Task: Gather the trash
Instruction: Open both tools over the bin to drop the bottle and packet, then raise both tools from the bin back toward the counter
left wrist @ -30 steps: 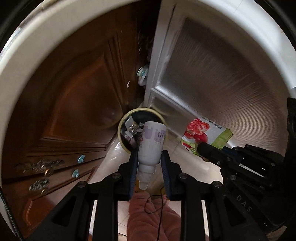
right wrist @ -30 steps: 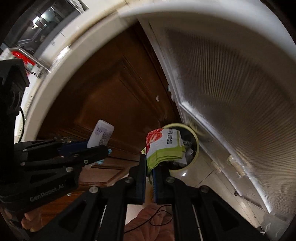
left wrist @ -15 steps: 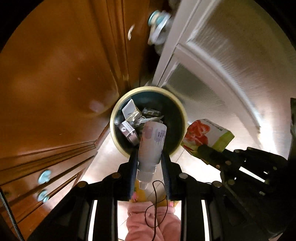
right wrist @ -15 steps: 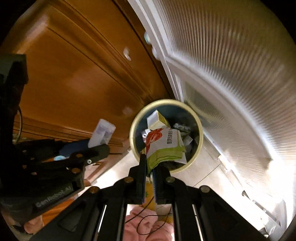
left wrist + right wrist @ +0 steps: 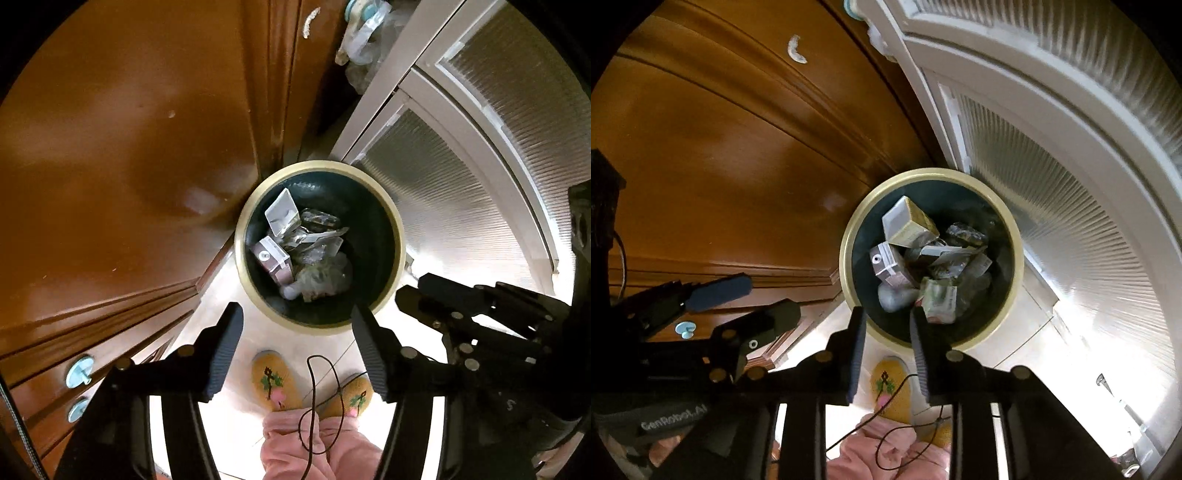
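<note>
My left gripper points straight down, jaws opening with nothing between them; my right gripper, steeply tilted, is opening too, likewise empty. Both hang above the bin, presumably so releases fall inside. Just past my fingertips the trash lies heaped in it: boxes, a packet, a bottle.

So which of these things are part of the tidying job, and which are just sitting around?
Part of the job:
- bin, with trash in it
- bottle and packet, both lying in the bin
- left gripper and right gripper, jaws opening, nothing between them

Just there:
- wooden door
- glass door
- slippers
</note>
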{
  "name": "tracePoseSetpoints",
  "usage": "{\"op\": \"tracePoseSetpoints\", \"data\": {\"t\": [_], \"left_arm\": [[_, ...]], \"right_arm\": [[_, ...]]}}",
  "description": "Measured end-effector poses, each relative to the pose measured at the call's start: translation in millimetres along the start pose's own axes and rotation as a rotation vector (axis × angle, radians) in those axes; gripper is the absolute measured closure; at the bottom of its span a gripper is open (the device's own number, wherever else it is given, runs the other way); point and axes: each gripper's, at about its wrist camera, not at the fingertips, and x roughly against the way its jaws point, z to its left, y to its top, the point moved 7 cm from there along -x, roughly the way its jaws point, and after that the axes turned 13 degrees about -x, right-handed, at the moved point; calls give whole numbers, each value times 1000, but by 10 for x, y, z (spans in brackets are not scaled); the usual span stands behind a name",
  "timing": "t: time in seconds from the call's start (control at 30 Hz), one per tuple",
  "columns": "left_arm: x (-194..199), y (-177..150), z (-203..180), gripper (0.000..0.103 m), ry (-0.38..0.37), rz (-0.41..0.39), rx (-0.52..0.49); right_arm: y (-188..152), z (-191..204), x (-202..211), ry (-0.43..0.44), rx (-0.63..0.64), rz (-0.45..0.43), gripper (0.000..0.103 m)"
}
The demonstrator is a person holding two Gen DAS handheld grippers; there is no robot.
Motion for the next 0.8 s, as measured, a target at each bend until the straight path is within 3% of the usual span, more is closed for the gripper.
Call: {"op": "tracePoseSetpoints", "data": {"t": [0.13,0.4,0.8], "left_arm": [[131,-28,1,44,2,-6,6],[830,-118,-102,44,-5,-42,2],[2524,-207,-562,43,11,-179,-55]], "right_arm": [[-56,57,149,-7,7,-10,78],[-267,229,726,-15,3,-22,78],[-493,639,2134,8,29,-123,78]]}}
